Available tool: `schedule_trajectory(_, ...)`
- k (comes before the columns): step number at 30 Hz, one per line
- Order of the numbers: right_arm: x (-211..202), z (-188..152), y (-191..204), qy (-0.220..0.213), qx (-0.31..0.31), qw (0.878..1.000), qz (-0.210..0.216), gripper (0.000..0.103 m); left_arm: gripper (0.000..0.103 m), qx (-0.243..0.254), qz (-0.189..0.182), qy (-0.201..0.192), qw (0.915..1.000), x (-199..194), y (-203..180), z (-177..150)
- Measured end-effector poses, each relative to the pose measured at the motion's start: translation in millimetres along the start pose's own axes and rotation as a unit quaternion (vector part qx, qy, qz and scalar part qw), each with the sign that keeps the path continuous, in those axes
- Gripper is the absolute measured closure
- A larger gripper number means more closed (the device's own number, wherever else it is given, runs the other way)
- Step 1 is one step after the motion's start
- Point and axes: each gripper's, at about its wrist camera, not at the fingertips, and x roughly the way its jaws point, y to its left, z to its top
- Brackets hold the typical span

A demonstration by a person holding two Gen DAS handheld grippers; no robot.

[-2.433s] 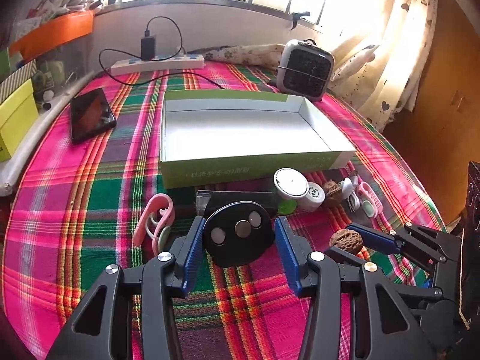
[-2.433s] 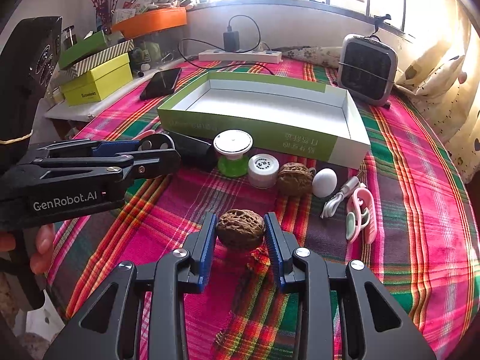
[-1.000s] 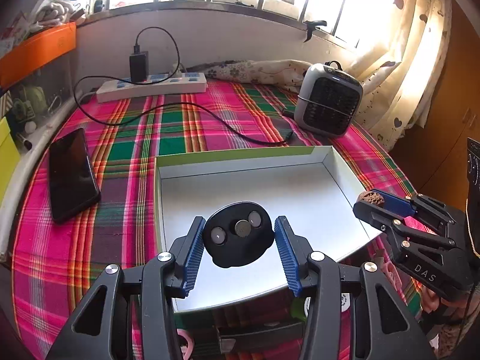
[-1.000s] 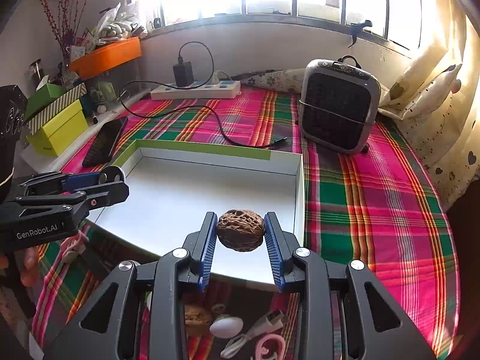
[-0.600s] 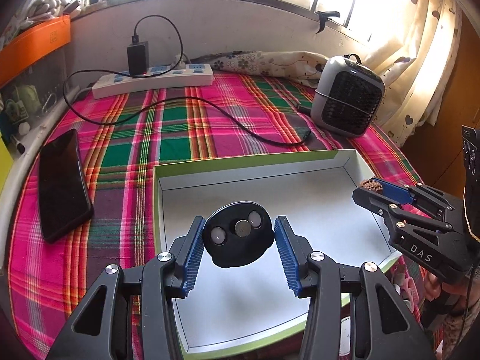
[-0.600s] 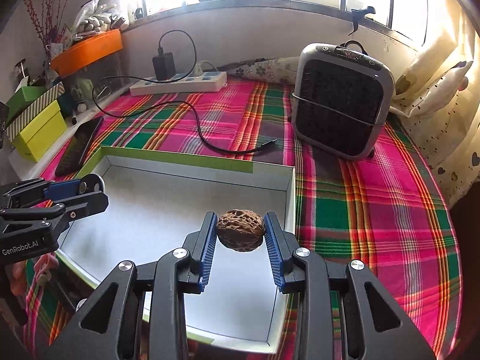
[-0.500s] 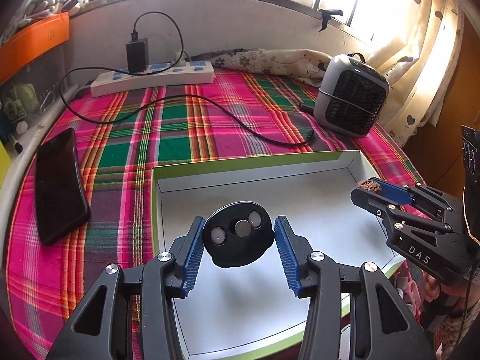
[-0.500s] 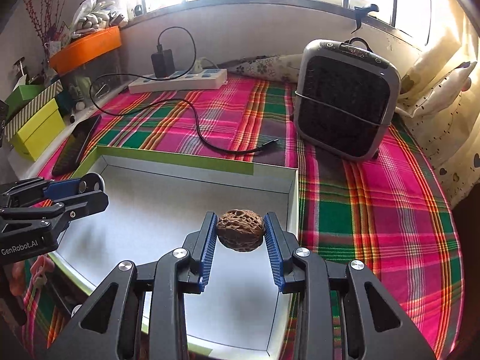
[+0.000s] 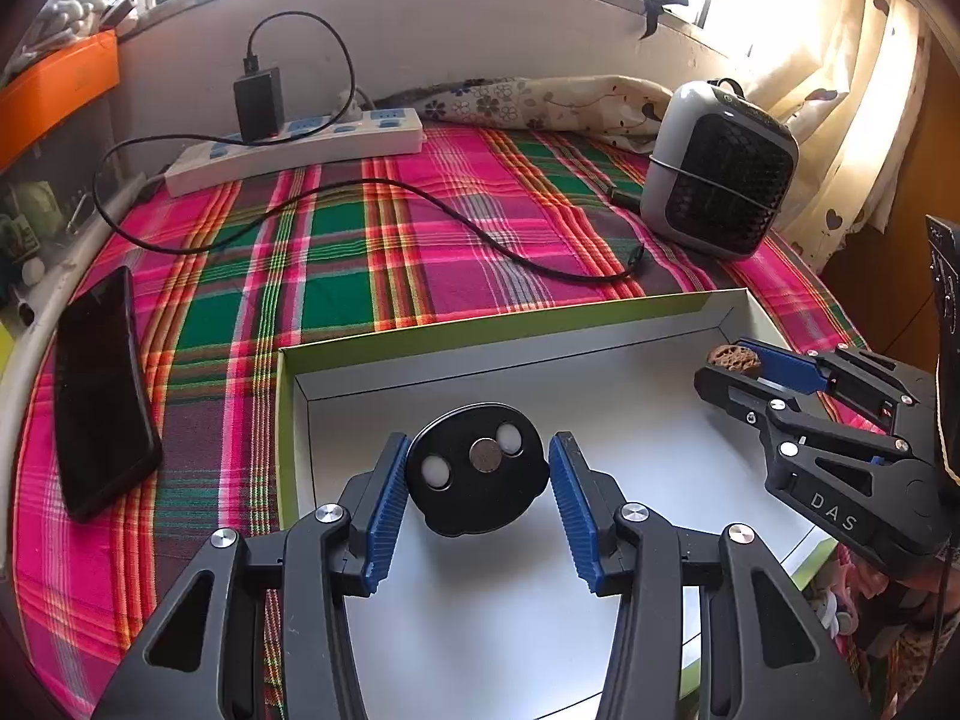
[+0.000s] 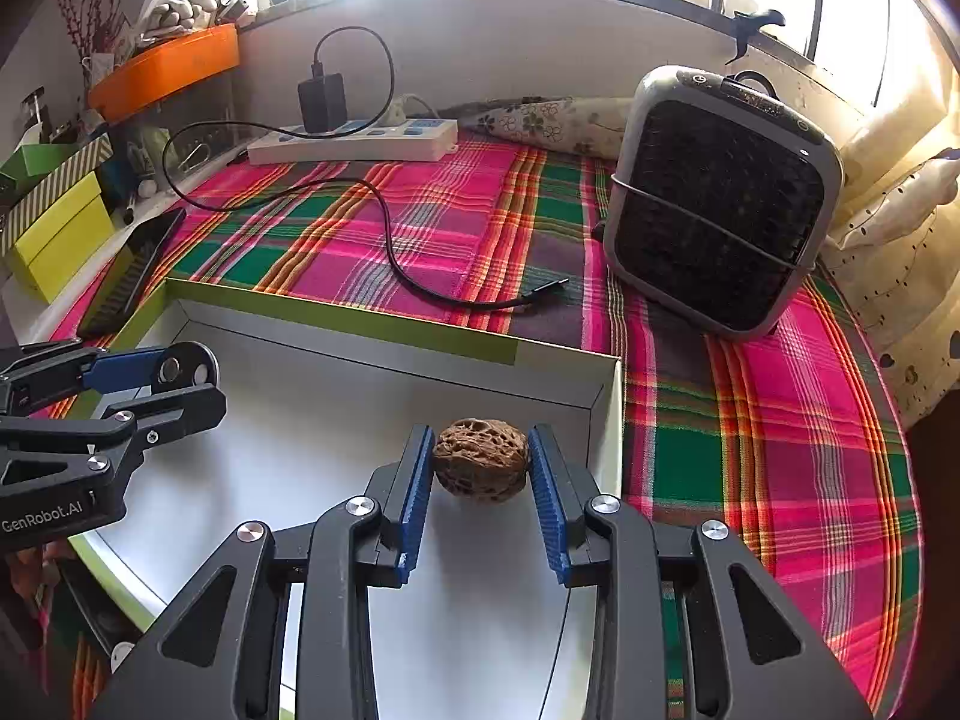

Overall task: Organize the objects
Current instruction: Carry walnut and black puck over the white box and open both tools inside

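My left gripper [image 9: 477,471] is shut on a black round disc [image 9: 477,468] with three small round studs, held above the left part of a shallow white box with a green rim [image 9: 480,324]. My right gripper [image 10: 480,468] is shut on a brown wrinkled walnut [image 10: 480,467], held above the box's right part near its far right corner [image 10: 609,372]. Each gripper shows in the other's view: the right gripper [image 9: 729,363] at the right with the walnut [image 9: 733,355] at its tip, the left gripper [image 10: 180,378] at the left with the disc [image 10: 189,367].
A grey fan heater [image 10: 717,204] stands behind the box at the right. A black cable [image 9: 420,204] runs from a white power strip [image 9: 300,144] across the plaid cloth. A black phone [image 9: 99,390] lies left of the box. Yellow and green boxes [image 10: 57,228] sit far left.
Both grippers, which picked up the disc and the walnut in front of the box, have carried them forward over it and a little lower. The box now fills the lower part of both views.
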Motion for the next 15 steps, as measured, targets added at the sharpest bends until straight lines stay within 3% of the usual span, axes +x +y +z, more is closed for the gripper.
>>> schedule_trajectory(15,6.0,2.4,7.1,0.009,-0.018,1.0,-0.017,0.07,0.058,0.01,0.014,0.002,0.9999,3.6,-1.6,0.6)
